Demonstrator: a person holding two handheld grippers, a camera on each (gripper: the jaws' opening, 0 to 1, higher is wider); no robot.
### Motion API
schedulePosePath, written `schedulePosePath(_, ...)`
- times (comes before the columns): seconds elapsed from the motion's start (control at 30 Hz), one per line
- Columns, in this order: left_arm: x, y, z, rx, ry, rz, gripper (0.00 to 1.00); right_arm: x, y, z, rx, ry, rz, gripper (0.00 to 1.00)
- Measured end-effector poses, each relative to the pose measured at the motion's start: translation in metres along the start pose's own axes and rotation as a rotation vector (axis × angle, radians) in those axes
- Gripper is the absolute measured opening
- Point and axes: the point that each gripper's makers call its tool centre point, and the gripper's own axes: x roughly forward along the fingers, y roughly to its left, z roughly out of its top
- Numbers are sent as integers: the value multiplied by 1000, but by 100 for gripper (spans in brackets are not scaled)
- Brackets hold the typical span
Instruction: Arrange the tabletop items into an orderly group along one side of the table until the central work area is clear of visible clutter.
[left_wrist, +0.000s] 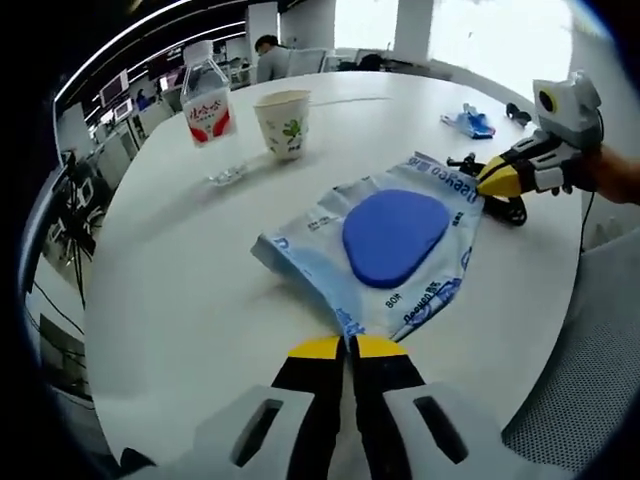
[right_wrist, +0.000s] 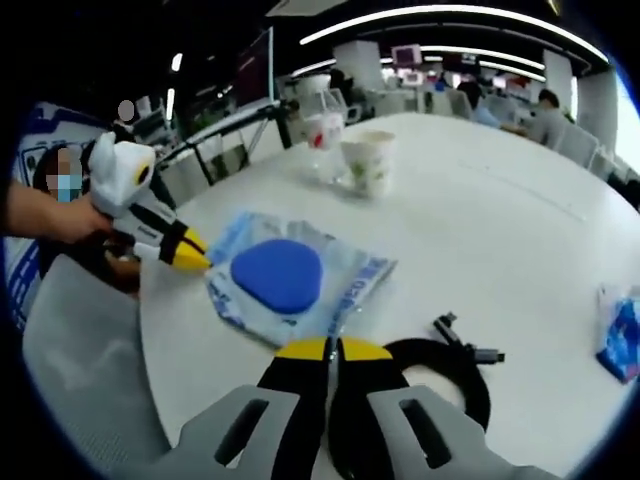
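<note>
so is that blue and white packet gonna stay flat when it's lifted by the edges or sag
Probably sag. The packet looks like thin plastic film, crinkled and wavy at its edges, so it should flop between the left claw and right claw, each shut on an opposite edge. The blue pad inside seems thicker, so the middle may droop most. It looks light, and the film may slip.

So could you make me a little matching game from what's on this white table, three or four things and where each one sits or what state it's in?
Things:
1. blue-and-white packet
2. water bottle
3. black cable
4. paper cup

Places or states:
A. coiled on the table close to the right gripper
B. pinched at opposite edges by both grippers, the left gripper at one edge
C. has a red-and-white label
D. printed with a green plant, beside the bottle

Pairs: 1-B, 2-C, 3-A, 4-D
</note>
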Motion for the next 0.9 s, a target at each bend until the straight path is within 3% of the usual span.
schedulePosePath(0.27,-2,3,8,-7,-19,3,0,-6,-1,10,-18,-45,-11,0)
schedulePosePath(0.53,-3,3,29,5,-59,4,0,-17,-10,20,-31,-96,-42,0)
schedulePosePath(0.63,-2,1,33,-12,-75,3,0,-22,-13,23,-22,-109,-51,0)
schedulePosePath(0.7,0,1,36,-75,-89,2,0,-24,-15,24,-19,-115,-58,0)
schedulePosePath(0.9,6,-8,42,-3,-61,21,0,-29,-21,25,-13,-120,-79,0)
